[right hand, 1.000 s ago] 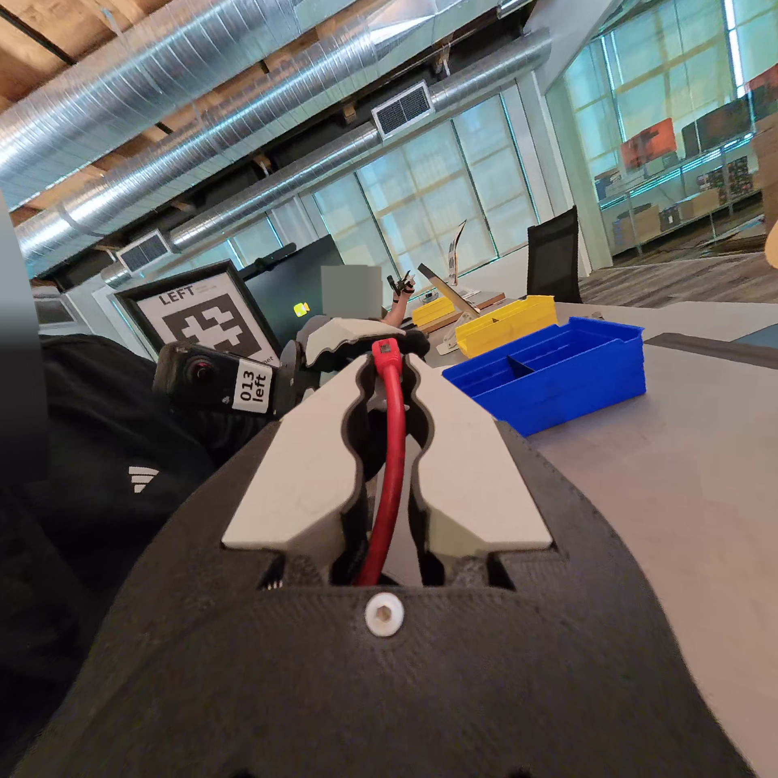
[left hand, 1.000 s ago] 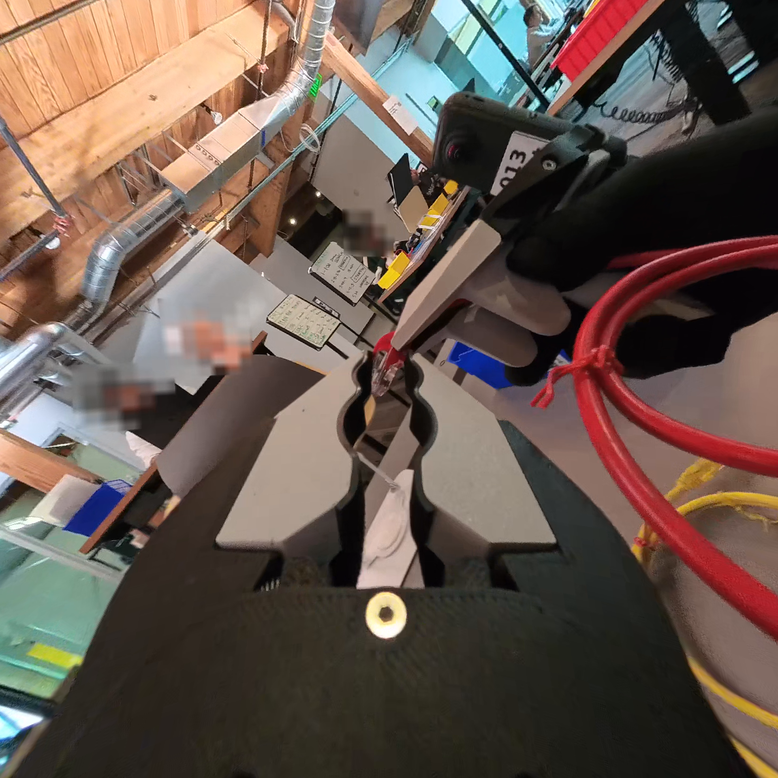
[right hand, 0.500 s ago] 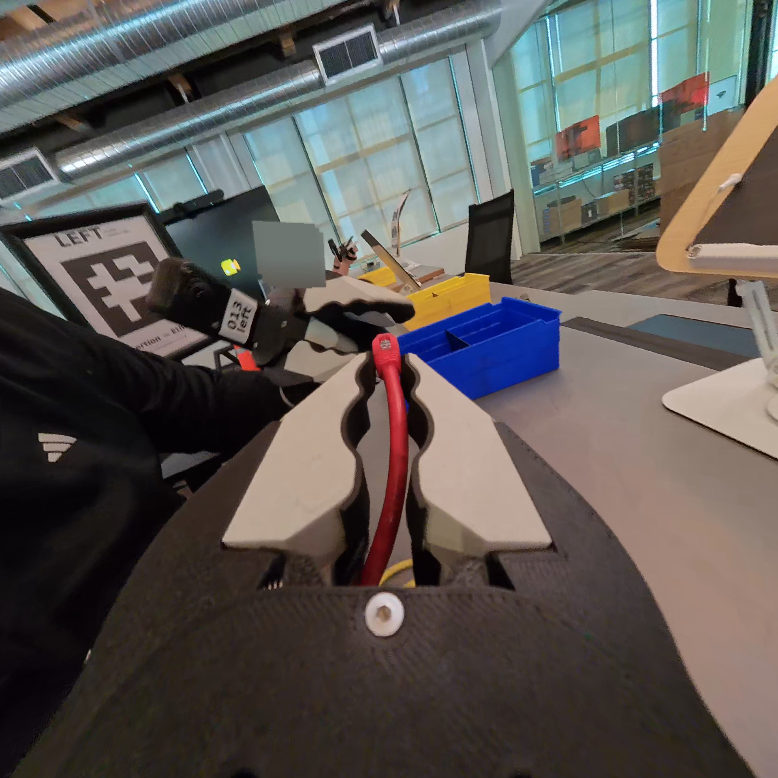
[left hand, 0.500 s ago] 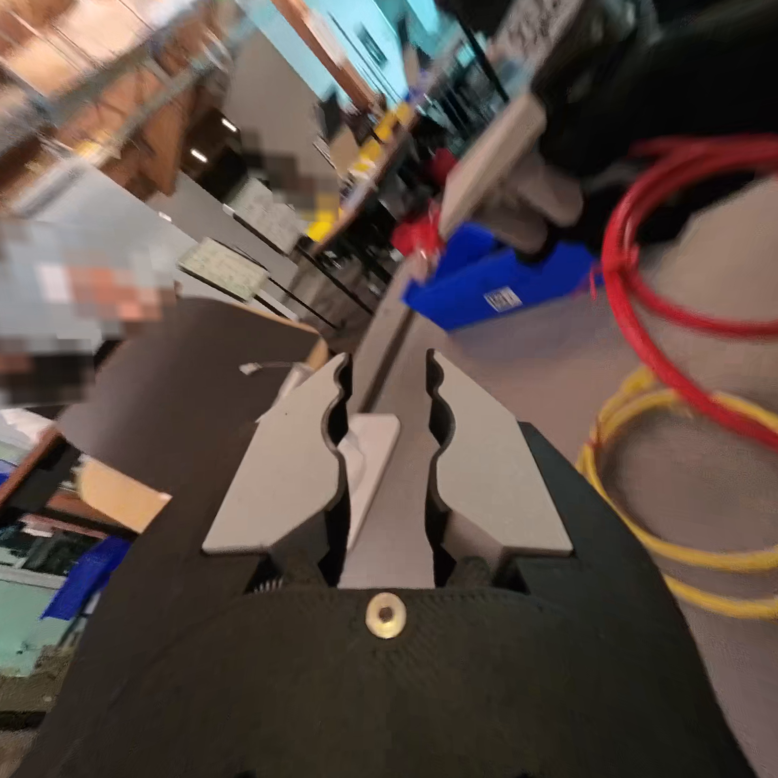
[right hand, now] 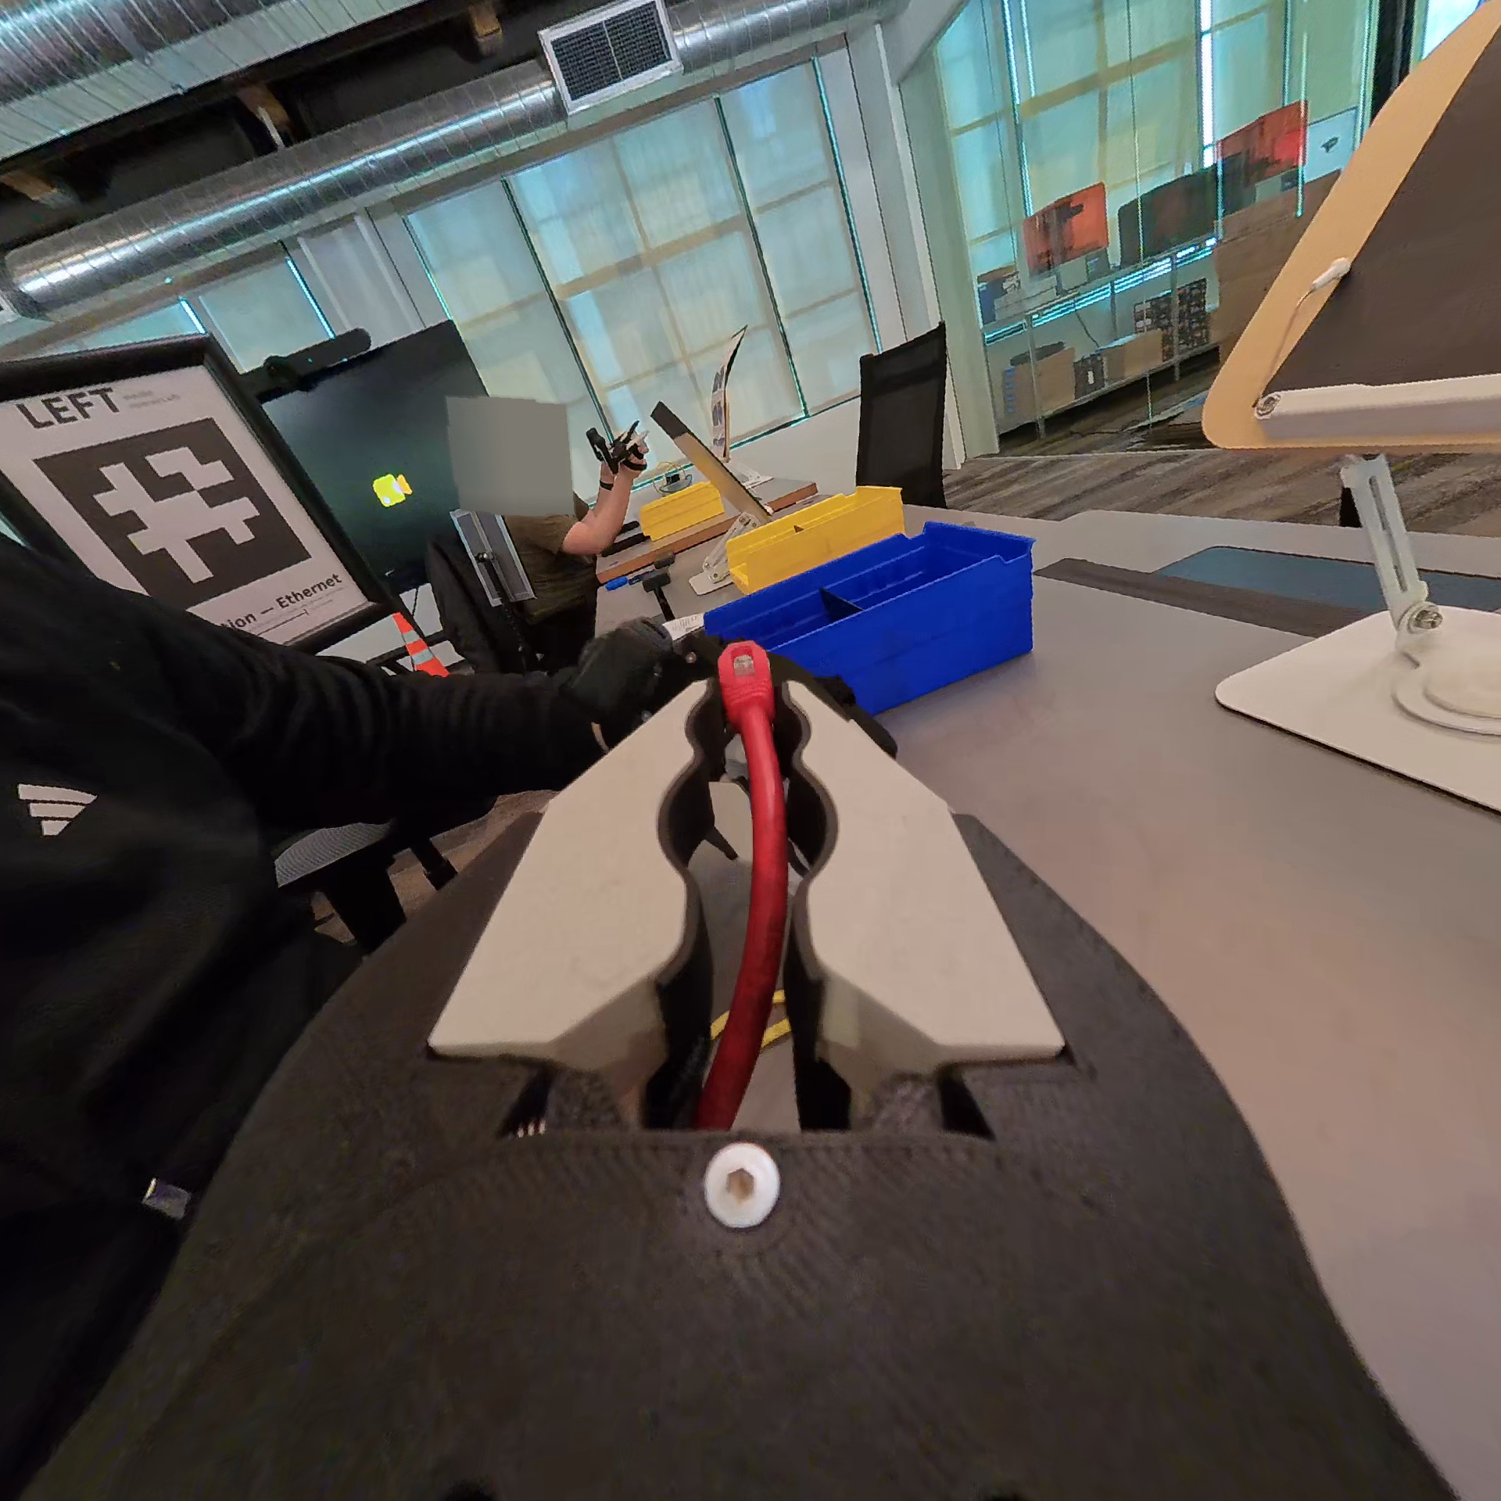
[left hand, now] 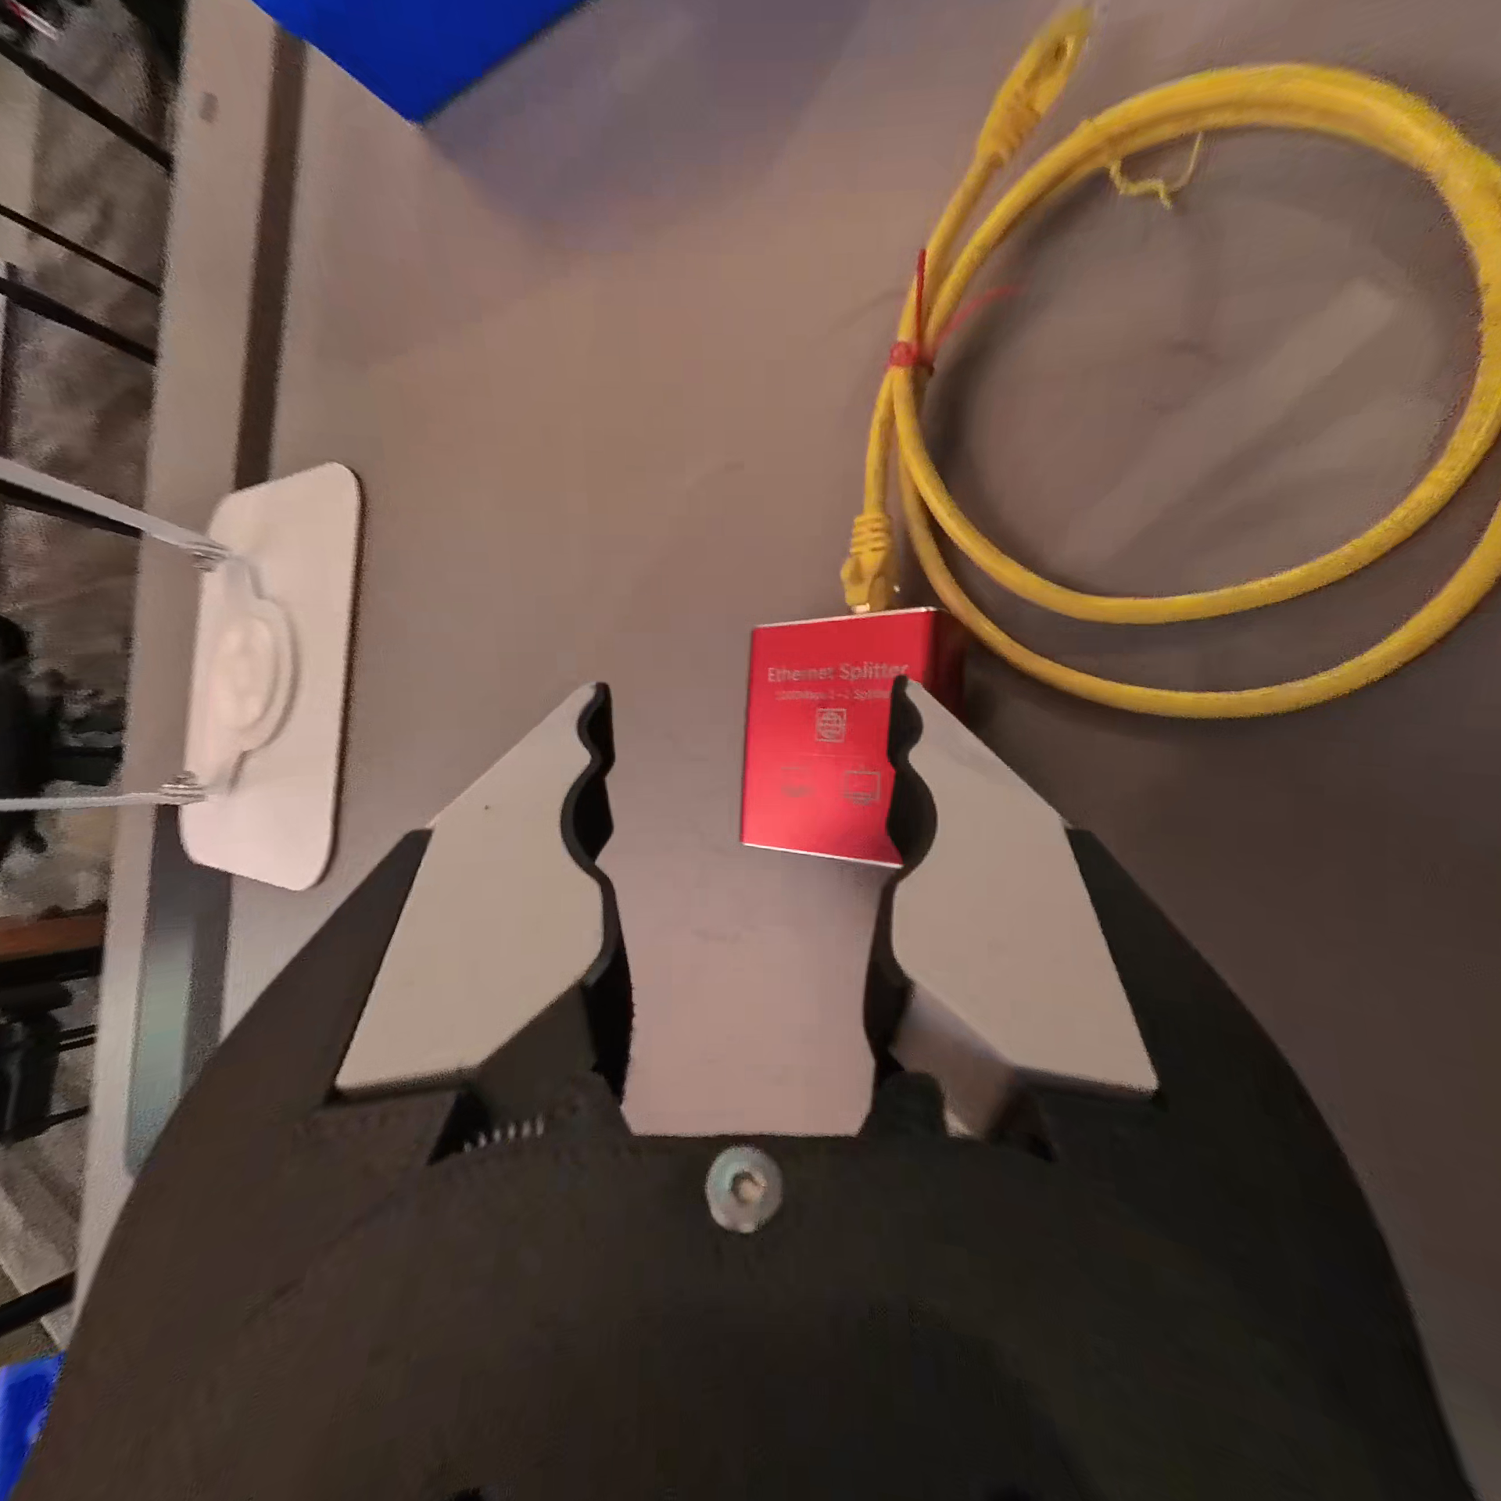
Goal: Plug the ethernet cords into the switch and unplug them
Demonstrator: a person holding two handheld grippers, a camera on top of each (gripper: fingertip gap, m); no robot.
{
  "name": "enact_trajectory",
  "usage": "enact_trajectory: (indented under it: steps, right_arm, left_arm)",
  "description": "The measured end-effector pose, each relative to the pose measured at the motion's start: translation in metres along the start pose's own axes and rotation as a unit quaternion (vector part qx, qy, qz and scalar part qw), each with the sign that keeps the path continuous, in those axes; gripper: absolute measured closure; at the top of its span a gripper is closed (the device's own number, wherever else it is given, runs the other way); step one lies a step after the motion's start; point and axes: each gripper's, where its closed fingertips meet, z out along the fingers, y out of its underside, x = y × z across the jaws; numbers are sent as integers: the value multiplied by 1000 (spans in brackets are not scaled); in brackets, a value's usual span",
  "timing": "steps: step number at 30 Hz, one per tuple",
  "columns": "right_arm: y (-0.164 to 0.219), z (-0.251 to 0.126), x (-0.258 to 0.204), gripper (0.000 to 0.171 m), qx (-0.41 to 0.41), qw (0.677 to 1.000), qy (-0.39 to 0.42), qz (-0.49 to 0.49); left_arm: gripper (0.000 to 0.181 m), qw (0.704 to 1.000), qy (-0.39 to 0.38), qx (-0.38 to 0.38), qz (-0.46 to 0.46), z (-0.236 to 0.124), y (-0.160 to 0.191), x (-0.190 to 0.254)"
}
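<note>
In the left wrist view a small red switch box (left hand: 820, 747) lies flat on the grey table (left hand: 568, 406). A coiled yellow ethernet cord (left hand: 1218, 390) lies beyond it, with one plug (left hand: 869, 568) at the box's far edge. My left gripper (left hand: 747, 698) is open and empty, pointing down above the table, its right finger over the box's right side. In the right wrist view my right gripper (right hand: 751, 690) is shut on a red ethernet cord (right hand: 759, 877), whose plug (right hand: 743, 670) sticks out past the fingertips, held above the table.
A white stand base (left hand: 268, 674) sits left of the switch, and shows at the right in the right wrist view (right hand: 1340, 707). A blue bin (right hand: 885, 625) stands farther back, with yellow bins (right hand: 812, 536) behind. A person's black sleeve (right hand: 284, 731) reaches across at left. The left gripper's tips are roughly 20 cm from the right gripper's.
My left gripper has swung down from facing the room to facing the table, and its jaws have opened wide over the red switch. My right gripper keeps hold of the red cord and has turned slightly.
</note>
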Motion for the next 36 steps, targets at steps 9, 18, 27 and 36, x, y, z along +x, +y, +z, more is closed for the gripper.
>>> enact_trajectory:
  steps: [9,18,27,36]
  right_arm:
    - [8,-3,1,161,-5,1000,0,3]
    - [21,-3,4,161,-18,1000,-2,5]
    - [22,-6,2,161,-9,1000,-13,23]
    - [25,1,-5,161,-2,998,-39,56]
  left_arm:
    - [110,993,105,-6,-52,8,5,16]
    - [121,989,134,-49,-48,27,12,29]
    - [123,998,-48,30,25,-5,-41,-23]
    - [142,951,-213,177,137,-66,-154,-31]
